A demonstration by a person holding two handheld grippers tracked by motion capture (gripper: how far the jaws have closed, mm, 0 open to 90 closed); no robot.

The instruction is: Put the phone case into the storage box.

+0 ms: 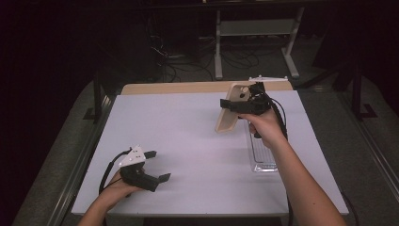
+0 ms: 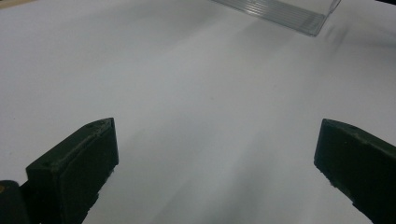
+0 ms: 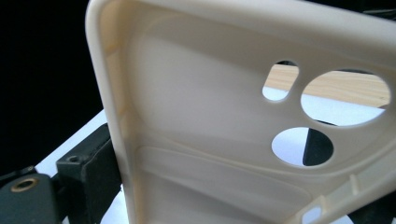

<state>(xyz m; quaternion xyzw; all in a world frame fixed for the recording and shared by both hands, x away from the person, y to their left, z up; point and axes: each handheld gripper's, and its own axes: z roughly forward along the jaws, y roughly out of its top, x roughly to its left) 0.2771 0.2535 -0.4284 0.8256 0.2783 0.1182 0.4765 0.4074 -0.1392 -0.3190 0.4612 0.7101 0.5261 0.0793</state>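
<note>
Clamping a cream-coloured soft plastic phone case point(image 1: 229, 107) across its width, the right gripper point(image 1: 231, 106) holds it upright above the white table point(image 1: 197, 141), just beside a clear ribbed plastic tray point(image 1: 261, 153). Near the front edge, the left gripper point(image 1: 158, 165) rests with jaws wide apart.

phone case point(image 3: 201, 140) cut off at the bottom edge, hiding one of the fingers.

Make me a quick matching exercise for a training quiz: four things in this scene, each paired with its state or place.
1. phone case
2. left gripper
3. clear tray
4. right gripper

a. lying on the table
b. jaws wide apart, holding nothing
c. cream, held up off the table
d. clamped on the case

Pairs: 1-c, 2-b, 3-a, 4-d
</note>
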